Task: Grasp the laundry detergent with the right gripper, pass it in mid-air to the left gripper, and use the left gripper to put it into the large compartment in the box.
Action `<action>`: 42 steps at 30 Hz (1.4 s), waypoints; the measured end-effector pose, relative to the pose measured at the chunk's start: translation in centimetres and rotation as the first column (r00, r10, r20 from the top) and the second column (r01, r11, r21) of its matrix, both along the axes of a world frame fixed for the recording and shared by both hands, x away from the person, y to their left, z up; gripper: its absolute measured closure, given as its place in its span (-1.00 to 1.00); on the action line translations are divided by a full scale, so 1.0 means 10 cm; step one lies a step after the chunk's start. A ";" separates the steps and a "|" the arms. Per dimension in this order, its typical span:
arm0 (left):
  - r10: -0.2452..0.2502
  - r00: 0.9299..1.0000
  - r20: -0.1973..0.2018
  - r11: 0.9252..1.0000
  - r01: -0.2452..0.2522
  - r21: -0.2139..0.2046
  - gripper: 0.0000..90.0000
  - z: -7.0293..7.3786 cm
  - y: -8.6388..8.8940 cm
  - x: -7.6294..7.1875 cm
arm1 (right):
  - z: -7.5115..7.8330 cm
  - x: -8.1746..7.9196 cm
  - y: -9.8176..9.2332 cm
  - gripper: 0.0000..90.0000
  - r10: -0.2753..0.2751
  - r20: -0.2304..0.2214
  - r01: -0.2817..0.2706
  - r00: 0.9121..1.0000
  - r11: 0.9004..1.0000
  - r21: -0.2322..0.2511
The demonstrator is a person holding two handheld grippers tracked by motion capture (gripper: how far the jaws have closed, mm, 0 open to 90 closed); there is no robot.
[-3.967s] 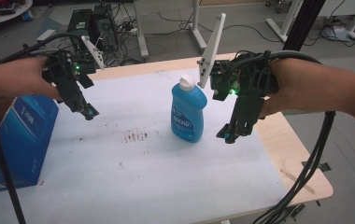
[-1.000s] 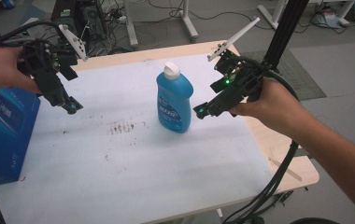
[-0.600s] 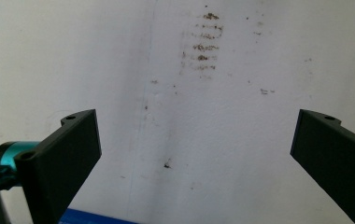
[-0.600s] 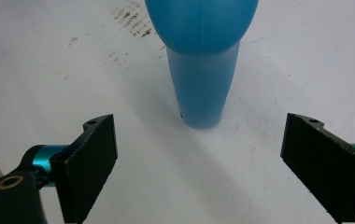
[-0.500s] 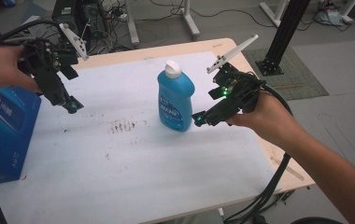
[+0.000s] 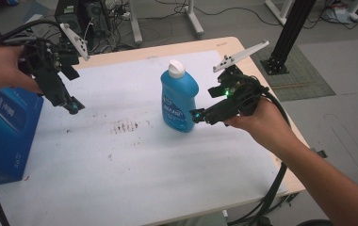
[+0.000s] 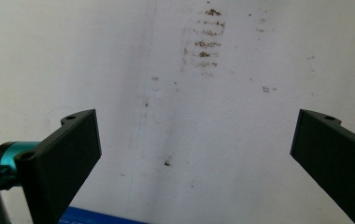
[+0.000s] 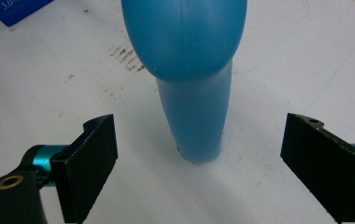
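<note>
Landmark: the blue plastic bottle with a white cap (image 6: 179, 96) stands upright on the white table cover (image 6: 134, 165), about in the middle of the table; all places below are told from this bottle.

Your right gripper (image 6: 197, 115): it is just beside the bottle, on its right side, low near the base. In the right gripper view the jaws are spread wide, and the bottle (image 8: 192, 70) stands between them but farther on, so neither jaw touches it.

Your left gripper (image 6: 73, 107): it is well apart from the bottle, to its left, above the table cover. In the left gripper view the jaws are also spread wide and there is nothing between them, only the white cover with brown stain marks (image 7: 204, 35).

Other things: a blue cardboard box (image 6: 3, 134) lies at the far left of the bottle, at the table edge, near your left hand (image 6: 0, 68).

Done: I judge that you have the approach almost finished; the right gripper is lined up with the lower body of the bottle.

Left to do: you must push the right gripper a little forward so that the bottle comes between the jaws, then close them. The grasp is not yet made, and the bottle is not yet lifted or moved.

Risk: the bottle is tall and narrow at the base, so a low push may tip it.
</note>
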State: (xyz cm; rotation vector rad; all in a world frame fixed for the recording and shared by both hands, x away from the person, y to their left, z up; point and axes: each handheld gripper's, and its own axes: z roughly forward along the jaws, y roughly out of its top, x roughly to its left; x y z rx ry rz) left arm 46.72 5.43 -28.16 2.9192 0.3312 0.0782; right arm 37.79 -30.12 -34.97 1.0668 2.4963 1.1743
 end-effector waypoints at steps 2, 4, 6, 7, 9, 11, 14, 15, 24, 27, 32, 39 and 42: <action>0.001 1.000 0.000 1.000 -0.001 -0.001 -0.96 0.00 0.00 0.00 | -0.02 0.01 0.00 -0.77 -0.005 0.007 0.005 1.000 1.000 0.013; 0.000 1.000 0.000 1.000 0.000 -0.001 -0.96 0.00 0.00 0.00 | -0.03 0.01 0.00 -0.77 -0.005 0.011 0.005 1.000 1.000 0.019; -0.003 1.000 -0.001 1.000 0.003 0.001 -0.96 0.00 -0.01 0.00 | -0.05 0.02 0.02 -0.77 -0.005 0.014 0.005 1.000 1.000 0.027; 0.001 1.000 -0.002 1.000 -0.001 -0.001 -0.96 -0.01 -0.01 0.00 | -0.05 0.02 0.02 -0.77 -0.005 0.013 0.004 1.000 1.000 0.029; 0.001 1.000 -0.001 1.000 -0.001 0.001 -0.96 -0.01 -0.01 0.00 | -0.06 0.03 0.03 -0.77 -0.001 0.012 0.000 1.000 0.999 0.034; -0.002 1.000 -0.002 1.000 0.002 0.003 -0.96 -0.01 -0.01 0.01 | -0.09 0.06 0.05 -0.77 0.006 0.016 -0.007 1.000 0.999 0.045; -0.003 1.000 -0.004 1.000 0.003 0.002 -0.96 -0.02 -0.01 0.01 | -0.10 0.07 0.07 -0.77 0.006 0.020 -0.007 1.000 0.999 0.047; -0.003 1.000 -0.004 1.000 0.003 0.002 -0.96 -0.02 -0.01 0.01 | -0.11 0.08 0.09 -0.77 0.007 0.021 -0.008 1.000 0.999 0.051; 0.000 1.000 -0.006 1.000 0.000 -0.001 -0.96 -0.03 -0.01 0.02 | -0.18 0.16 0.15 -0.77 0.015 0.038 -0.018 0.999 0.997 0.080; -0.001 1.000 -0.005 1.000 0.001 -0.001 -0.96 -0.03 0.00 0.02 | -0.21 0.18 0.18 -0.77 0.018 0.043 -0.022 0.999 0.996 0.088; -0.003 1.000 -0.005 1.000 0.003 0.004 -0.96 -0.03 0.01 0.02 | -0.26 0.22 0.22 -0.77 0.017 0.048 -0.022 0.999 0.996 0.091; 0.002 1.000 -0.007 1.000 -0.002 0.003 -0.96 -0.04 0.02 0.02 | -0.32 0.26 0.26 -0.77 0.015 0.065 -0.022 0.998 0.993 0.117; 0.004 1.000 -0.009 1.000 -0.004 0.003 -0.96 -0.04 0.02 0.03 | -0.35 0.27 0.27 -0.77 0.013 0.066 -0.021 0.998 0.992 0.121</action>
